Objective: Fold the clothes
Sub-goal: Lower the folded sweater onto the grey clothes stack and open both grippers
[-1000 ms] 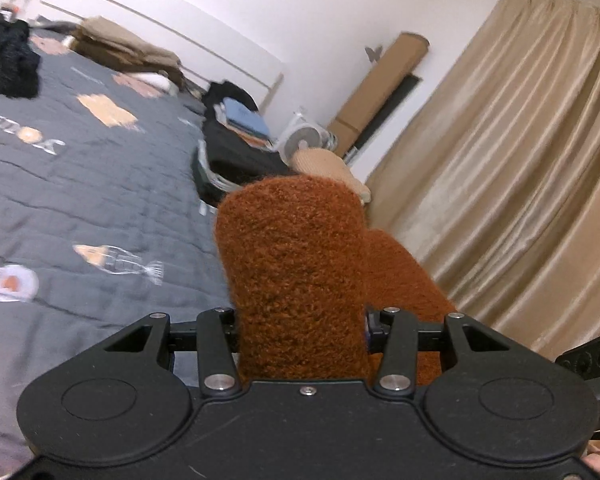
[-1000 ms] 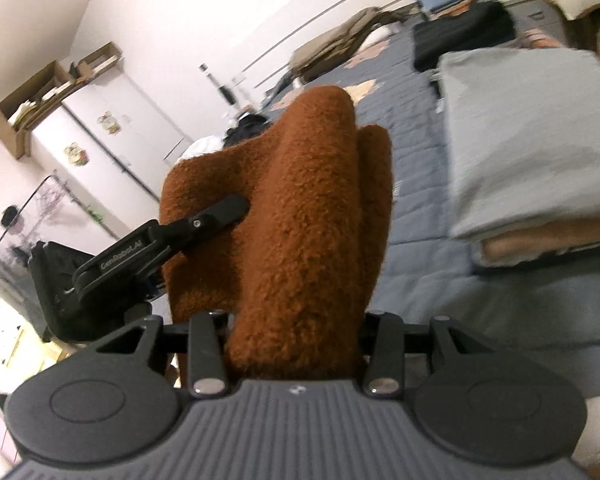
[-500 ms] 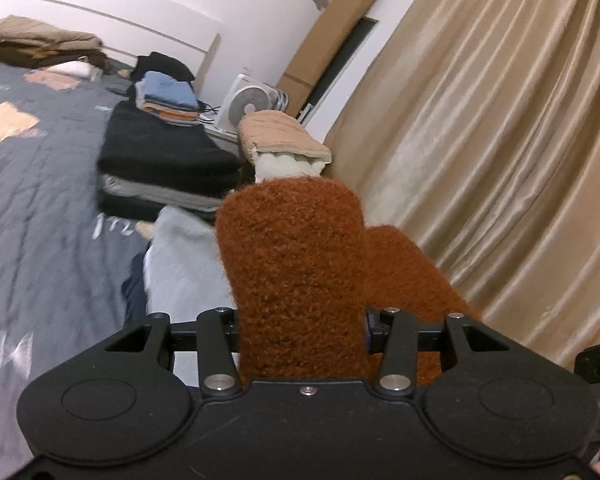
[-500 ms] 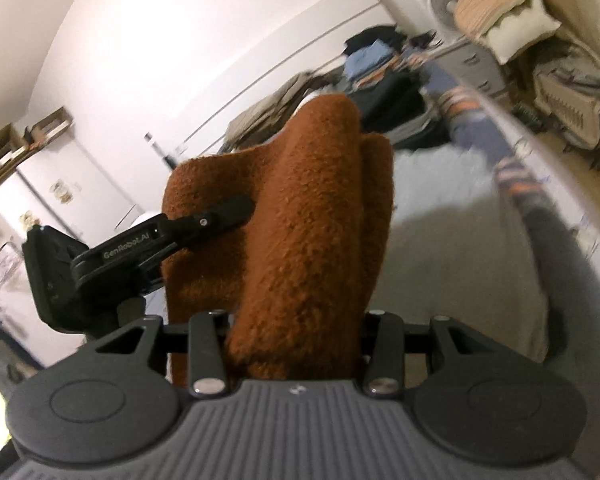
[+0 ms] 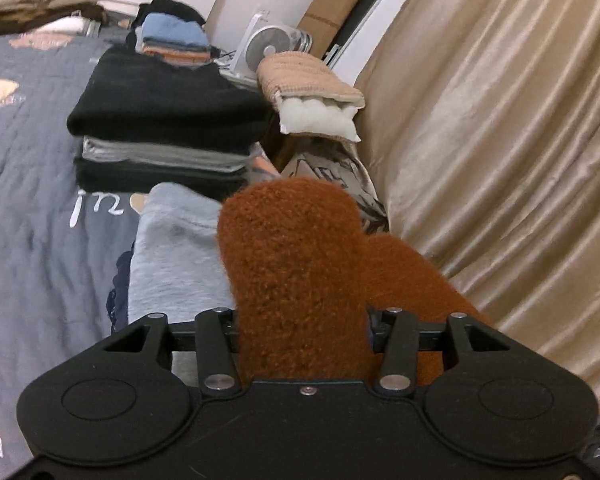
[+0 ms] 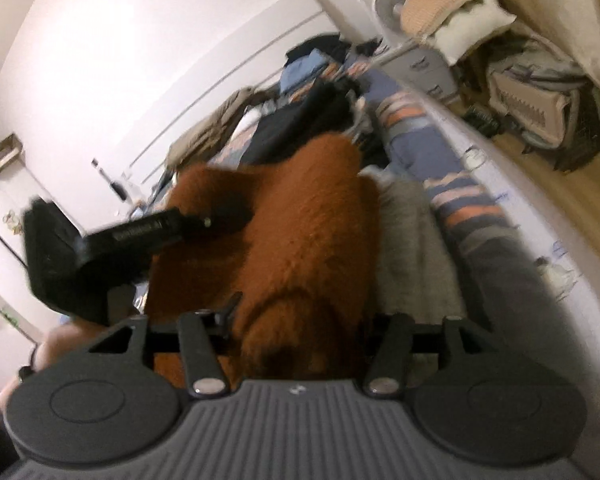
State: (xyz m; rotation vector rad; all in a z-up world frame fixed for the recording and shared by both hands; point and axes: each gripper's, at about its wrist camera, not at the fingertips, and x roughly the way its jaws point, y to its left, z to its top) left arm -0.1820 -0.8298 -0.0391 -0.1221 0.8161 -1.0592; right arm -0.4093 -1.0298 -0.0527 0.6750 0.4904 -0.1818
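A folded rust-brown fuzzy garment is held by both grippers. My left gripper is shut on one end of it; its fingertips are hidden in the fabric. In the right wrist view the same garment fills the middle, and my right gripper is shut on it. The left gripper's black body shows at the left of that view, clamped on the garment's far side. The garment hangs over a folded light grey garment on the dark grey bedspread.
A stack of folded black and grey clothes stands on the bed behind the grey garment, with a smaller blue and orange pile further back. A fan, a tan cushion and gold curtains are to the right. A wooden floor lies beyond the bed edge.
Both grippers have swung with the brown garment from over the open bedspread to the bed's edge, now above the folded grey garment. Their hold on it is unchanged.
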